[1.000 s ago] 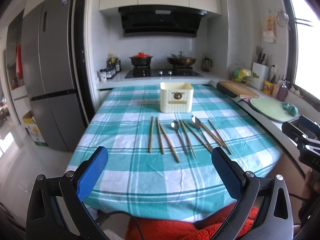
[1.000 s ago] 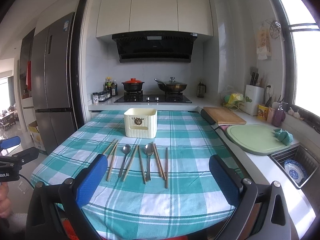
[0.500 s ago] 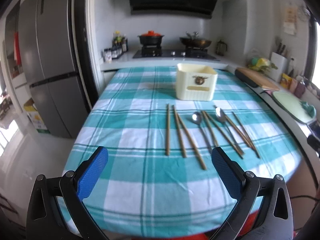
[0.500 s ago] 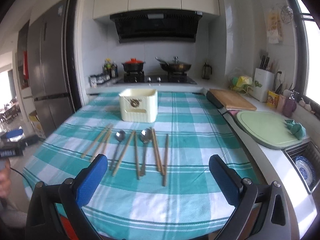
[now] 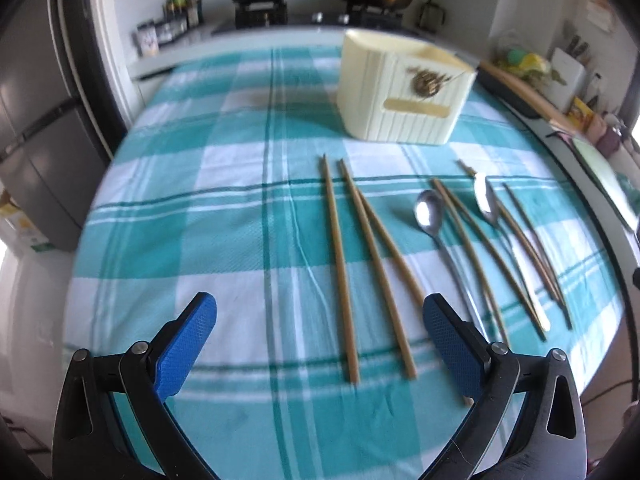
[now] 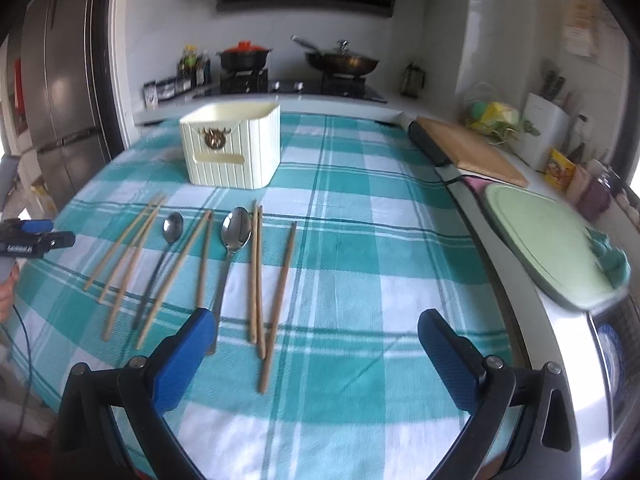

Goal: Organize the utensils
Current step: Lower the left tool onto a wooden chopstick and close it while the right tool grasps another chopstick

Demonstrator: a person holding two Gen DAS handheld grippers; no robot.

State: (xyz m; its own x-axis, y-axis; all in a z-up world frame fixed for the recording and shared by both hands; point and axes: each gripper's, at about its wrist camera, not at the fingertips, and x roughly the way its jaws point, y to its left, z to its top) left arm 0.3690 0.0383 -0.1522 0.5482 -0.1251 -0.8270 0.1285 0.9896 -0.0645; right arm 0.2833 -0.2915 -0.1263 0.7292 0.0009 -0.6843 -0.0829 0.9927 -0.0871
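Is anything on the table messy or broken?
Nothing looks broken or spilled. The chopsticks and two spoons lie loose and fanned at slightly different angles on the checked cloth, outside the cream holder.

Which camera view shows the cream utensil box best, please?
The right wrist view shows the cream utensil box best: it is sharper there, and the open top, the ribbed front and the emblem are all visible. In the left wrist view the box is also fully in frame, but blurred and distorted, and its inside is less visible.
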